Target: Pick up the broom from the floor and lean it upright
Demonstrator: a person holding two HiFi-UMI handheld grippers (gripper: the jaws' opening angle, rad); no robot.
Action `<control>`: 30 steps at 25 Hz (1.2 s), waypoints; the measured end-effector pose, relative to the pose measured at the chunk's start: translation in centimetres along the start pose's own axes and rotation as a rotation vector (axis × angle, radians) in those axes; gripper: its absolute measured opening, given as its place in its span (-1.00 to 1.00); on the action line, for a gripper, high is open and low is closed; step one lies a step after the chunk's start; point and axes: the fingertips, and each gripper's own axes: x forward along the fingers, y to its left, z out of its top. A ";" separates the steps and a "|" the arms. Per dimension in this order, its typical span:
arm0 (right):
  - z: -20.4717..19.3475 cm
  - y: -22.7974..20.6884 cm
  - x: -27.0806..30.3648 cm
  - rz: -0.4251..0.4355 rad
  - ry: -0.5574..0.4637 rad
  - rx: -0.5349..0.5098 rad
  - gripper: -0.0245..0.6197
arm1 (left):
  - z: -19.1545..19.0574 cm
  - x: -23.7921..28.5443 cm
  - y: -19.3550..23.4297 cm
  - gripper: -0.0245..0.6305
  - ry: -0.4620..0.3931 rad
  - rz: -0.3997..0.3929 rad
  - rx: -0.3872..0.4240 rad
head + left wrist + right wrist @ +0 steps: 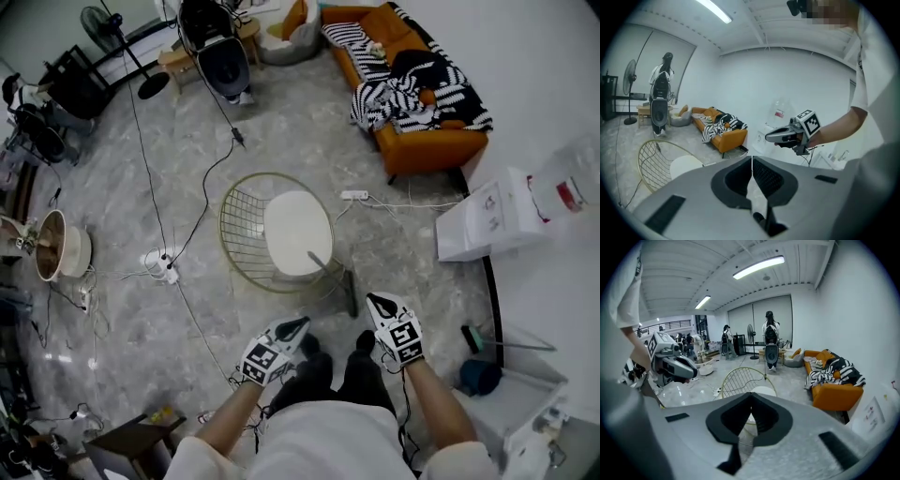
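Centrally, head view: the broom point(349, 291), read as the grey-handled stick w. dark lower end, looks propped vs. the near rim of the wire chair point(246, 234), mid-floor, just ahead of the person's feet. Whether it truly rests on the rim or lies flat beside it can't be told from above. Neither gripper touches it. Both the left gripper point(300, 325) and the right gripper point(374, 302) hang free above the floor point(281, 131), each w. jaws pressed together on nothing. The two gripper views agree: only chair and room show past the closed pads.

Progress (judged): pick-up and lean appear done; at most a check that the broom holds is left.

Caveat: a teal-headed tool point(473, 337) w. thin handle sits toward the floor's right edge, by the wall. It could be a 2nd brush.

Clearance: open floor left of and beyond the chair, crossed by cables point(192, 230). A power strip point(354, 195) lies just past the chair. An orange sofa point(422, 141) lines the far-right edge, and a white cabinet point(487, 220) stands at the right wall. Room is tightest right of the feet.
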 end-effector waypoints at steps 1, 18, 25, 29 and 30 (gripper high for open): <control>0.6 0.2 -1.2 -0.004 -0.008 0.005 -0.92 | 0.8 -0.6 -0.7 -0.89 -0.008 0.003 0.004; 5.9 -0.1 -18.4 0.064 -0.177 -0.054 -0.92 | 8.4 -5.7 -13.2 -0.89 -0.205 0.208 -0.009; 4.9 0.0 -21.1 0.130 -0.205 -0.083 -0.92 | 7.7 -5.9 -17.6 -0.89 -0.227 0.245 -0.020; 4.1 1.2 -21.6 0.169 -0.198 -0.119 -0.92 | 7.3 -6.4 -18.5 -0.89 -0.236 0.261 -0.023; 4.1 1.5 -21.8 0.176 -0.200 -0.127 -0.92 | 7.4 -6.6 -18.6 -0.89 -0.237 0.262 -0.018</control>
